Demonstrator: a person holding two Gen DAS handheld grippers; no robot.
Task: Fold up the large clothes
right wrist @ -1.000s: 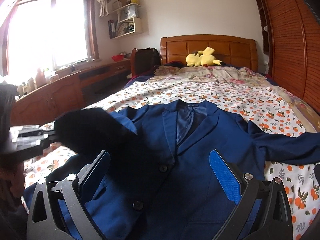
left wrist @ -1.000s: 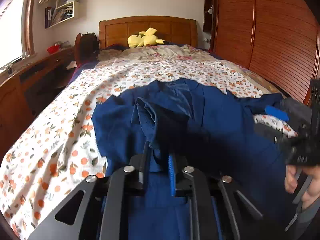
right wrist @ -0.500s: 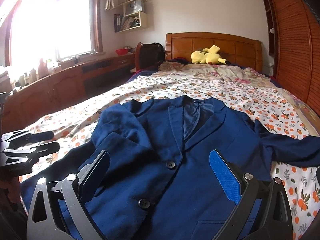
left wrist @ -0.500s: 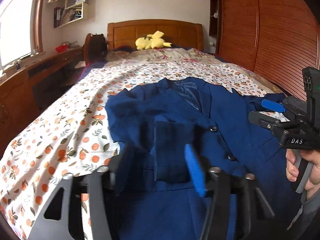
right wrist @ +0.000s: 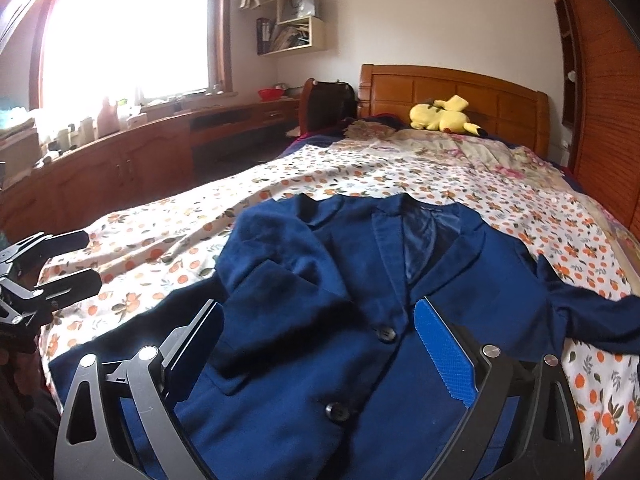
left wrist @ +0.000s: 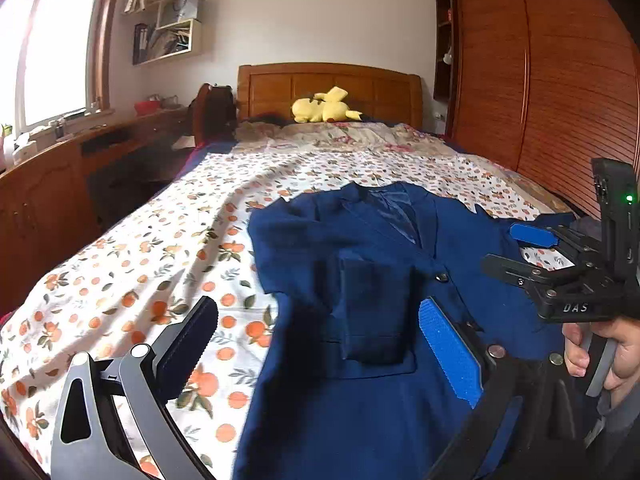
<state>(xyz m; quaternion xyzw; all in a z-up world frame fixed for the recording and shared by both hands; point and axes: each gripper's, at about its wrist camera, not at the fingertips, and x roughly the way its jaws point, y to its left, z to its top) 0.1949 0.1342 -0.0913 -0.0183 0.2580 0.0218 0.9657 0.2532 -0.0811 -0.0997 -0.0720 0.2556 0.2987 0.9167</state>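
A navy blue jacket point(right wrist: 400, 320) lies face up on a bed point(left wrist: 160, 248) covered by an orange-patterned sheet, collar toward the far wooden headboard point(left wrist: 328, 84). One sleeve point(left wrist: 372, 312) is folded across the jacket's front; the other sleeve point(right wrist: 592, 312) stretches out to the right. The left tongs point(left wrist: 320, 344) have just been opening and now stand wide, released, above the folded sleeve without gripping it. The right tongs point(right wrist: 316, 344) are also spread apart, empty, over the buttons. A yellow plush toy point(right wrist: 444, 116) rests by the headboard.
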